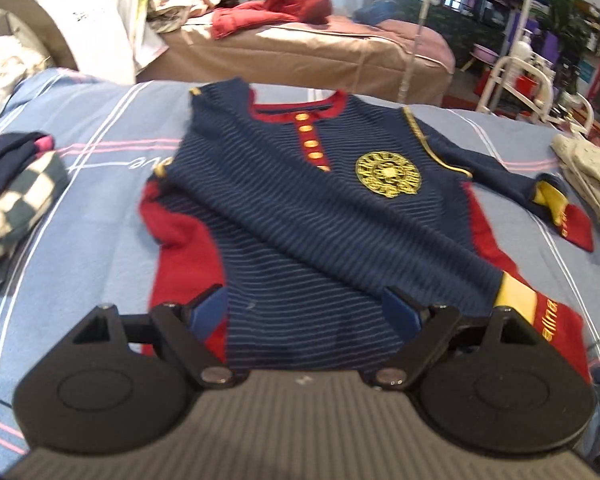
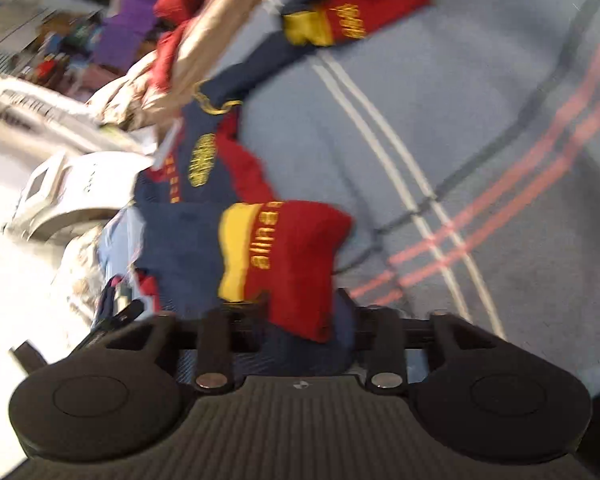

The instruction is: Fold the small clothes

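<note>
A navy striped shirt with a red collar, yellow buttons and a gold badge lies face up on the blue bedsheet. One sleeve is folded slantwise across the body, and its yellow and red cuff rests at the lower right by the hem. The other sleeve cuff lies out to the right. My left gripper hovers open over the hem with nothing between its blue pads. In the blurred right wrist view, my right gripper has the folded sleeve's cuff bunched between its narrowed jaws; the shirt stretches away behind.
Folded checked and dark clothes sit at the left of the bed. A pale garment lies at the right edge. Behind is another bed with a red jacket, and white metal frames stand at the right.
</note>
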{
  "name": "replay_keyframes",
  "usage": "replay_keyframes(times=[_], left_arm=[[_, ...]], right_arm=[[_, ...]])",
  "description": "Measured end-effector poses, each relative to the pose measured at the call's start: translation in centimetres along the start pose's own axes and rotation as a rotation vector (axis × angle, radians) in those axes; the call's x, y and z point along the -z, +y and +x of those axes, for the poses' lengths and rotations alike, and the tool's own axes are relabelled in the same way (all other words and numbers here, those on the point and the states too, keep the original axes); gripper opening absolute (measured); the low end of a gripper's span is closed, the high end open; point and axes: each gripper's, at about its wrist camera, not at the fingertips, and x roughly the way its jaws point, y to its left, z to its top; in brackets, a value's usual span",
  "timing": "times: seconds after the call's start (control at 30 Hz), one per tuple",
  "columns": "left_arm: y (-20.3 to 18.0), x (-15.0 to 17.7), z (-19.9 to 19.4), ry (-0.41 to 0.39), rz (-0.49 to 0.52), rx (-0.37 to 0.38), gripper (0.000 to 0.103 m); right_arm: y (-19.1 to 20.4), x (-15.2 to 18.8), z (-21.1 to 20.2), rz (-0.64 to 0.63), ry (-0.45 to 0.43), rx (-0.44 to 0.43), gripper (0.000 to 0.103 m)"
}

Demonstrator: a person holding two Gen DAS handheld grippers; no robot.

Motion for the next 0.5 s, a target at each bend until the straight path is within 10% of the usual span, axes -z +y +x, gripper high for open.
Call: replay_keyframes(times=[0.23,0.33,0.4,0.5], left_arm=[[-0.7,1.6,0.0,0.045,0.043,-0.031,0.089],[-0.6,2.0,-0.2,0.050,0.040,-0.026,0.089],[-0.7,2.1,-0.4,0.049,0.049,-0.026,0.089],[-0.7,2.0,-0.5,0.047,0.053,-0.027,0.089]], right_arm=[[-3.1,-1.0,1.7,0.136,-0.060,-0.110,0.082],[-3.1,-2.0,3.0,0.153,-0.049,-0.146,0.059],[-2.8,-2.4,3.4,0.147,-0.035,-0.168,0.025],[-1.0,-2.4,1.7,0.080,-0.060,-0.196,0.013]])
